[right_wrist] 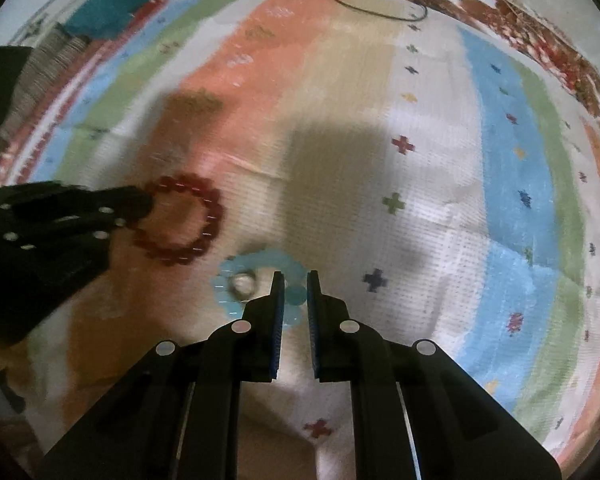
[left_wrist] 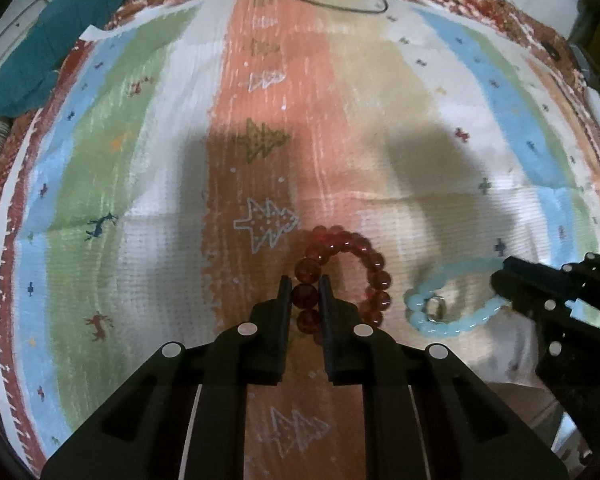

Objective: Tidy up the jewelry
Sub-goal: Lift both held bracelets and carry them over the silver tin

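The right wrist view is blurred, so bead detail is hard to make out there. The left gripper [left_wrist: 305, 286] is nearly closed around a bead of the red bracelet [left_wrist: 342, 276] on the striped rug [left_wrist: 140, 160]. At its 3 o'clock, the right gripper [right_wrist: 295, 282] pinches the blue bracelet [right_wrist: 256, 264], which encircles a small ring [right_wrist: 242, 283].

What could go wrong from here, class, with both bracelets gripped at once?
1. The small silver ring lies inside the pale blue beaded bracelet; lifting that bracelet may drag or flick it away.
2. The left hand-held gripper pinches just one bead of the dark red beaded bracelet, which might slip out.
3. The right hand-held gripper likewise holds one bead.
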Available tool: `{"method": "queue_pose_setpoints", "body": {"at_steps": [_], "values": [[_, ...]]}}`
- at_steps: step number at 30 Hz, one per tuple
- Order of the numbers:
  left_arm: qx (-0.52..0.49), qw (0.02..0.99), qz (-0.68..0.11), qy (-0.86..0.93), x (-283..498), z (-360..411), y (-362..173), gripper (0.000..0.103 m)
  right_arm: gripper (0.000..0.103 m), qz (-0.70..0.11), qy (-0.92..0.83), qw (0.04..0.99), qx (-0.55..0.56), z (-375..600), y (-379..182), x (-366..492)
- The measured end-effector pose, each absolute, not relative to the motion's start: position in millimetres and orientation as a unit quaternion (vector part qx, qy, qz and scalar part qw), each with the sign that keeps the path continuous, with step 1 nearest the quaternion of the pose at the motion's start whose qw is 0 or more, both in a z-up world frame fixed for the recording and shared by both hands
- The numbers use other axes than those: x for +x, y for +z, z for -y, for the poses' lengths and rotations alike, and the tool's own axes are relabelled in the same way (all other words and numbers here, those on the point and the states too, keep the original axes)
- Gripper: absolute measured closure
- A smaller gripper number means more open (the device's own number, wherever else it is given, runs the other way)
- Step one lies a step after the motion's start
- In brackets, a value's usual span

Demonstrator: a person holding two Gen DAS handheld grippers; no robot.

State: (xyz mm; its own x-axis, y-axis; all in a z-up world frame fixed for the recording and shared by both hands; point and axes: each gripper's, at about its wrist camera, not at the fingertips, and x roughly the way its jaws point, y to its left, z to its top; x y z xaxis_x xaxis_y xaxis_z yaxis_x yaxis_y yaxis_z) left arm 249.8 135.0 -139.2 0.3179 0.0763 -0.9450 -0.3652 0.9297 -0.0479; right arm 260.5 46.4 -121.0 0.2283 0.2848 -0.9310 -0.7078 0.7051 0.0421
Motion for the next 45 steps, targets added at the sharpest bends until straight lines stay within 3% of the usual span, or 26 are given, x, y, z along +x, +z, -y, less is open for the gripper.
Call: {"method": "queue_pose_setpoints", "body": {"at_steps": [45], "values": [[-0.115, 0.858, -0.489, 0.104, 189, -75, -43, 0.09, 0.091, -0.453, 0.314, 0.825, -0.123, 19, -38, 211]]}}
